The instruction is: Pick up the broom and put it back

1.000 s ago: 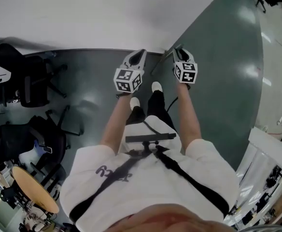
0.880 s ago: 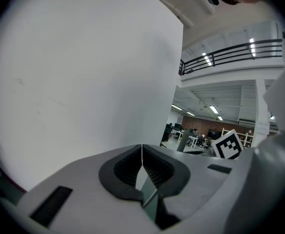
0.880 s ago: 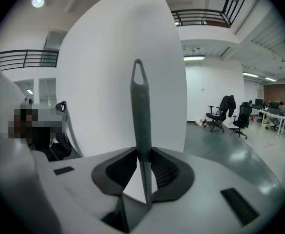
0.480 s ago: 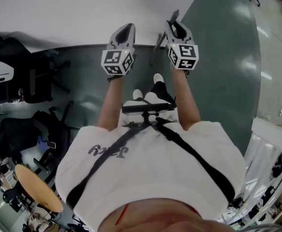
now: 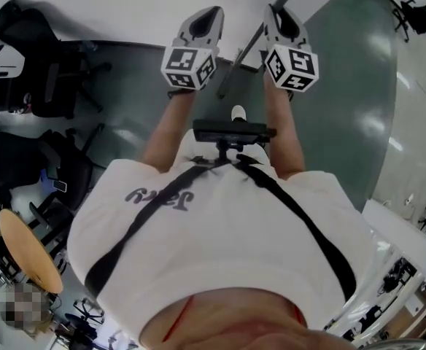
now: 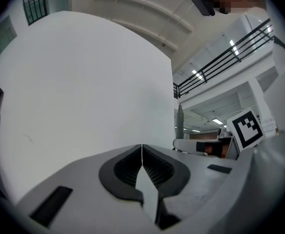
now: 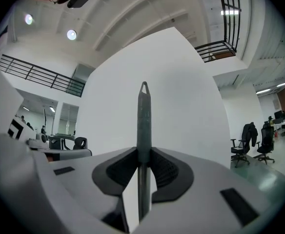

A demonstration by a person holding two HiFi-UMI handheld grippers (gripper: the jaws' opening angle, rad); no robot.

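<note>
White wall (image 5: 111, 13) – broad, blank, directly ahead of both tools. Grey-green floor (image 5: 344, 86) – glossy, with office chairs (image 5: 45, 86) and a round wooden table (image 5: 23, 257) well off to the person's left. Right gripper (image 7: 143, 155) – held level, jaws part-way in and clamped on the broom handle (image 7: 143, 116), which passes upright between the ribbed pads. Left gripper (image 6: 142, 150) – level beside it, jaws pressed together with nothing between them. Broom: only the handle shows. In the head view it is a thin grey shaft slanting from near the wall down past the person's feet, and the brush end is not visible in any view. Handle tip (image 7: 144, 87) – tapered, with a small hang-hole, standing a little above the pads. Handling, as judged: a light, stiff pole with a smooth and likely slick finish. Its weight is probably at the unseen brush end, so a hold this near the top may let the lower end swing. A second hold lower on the shaft by the free tool would steady it.
</note>
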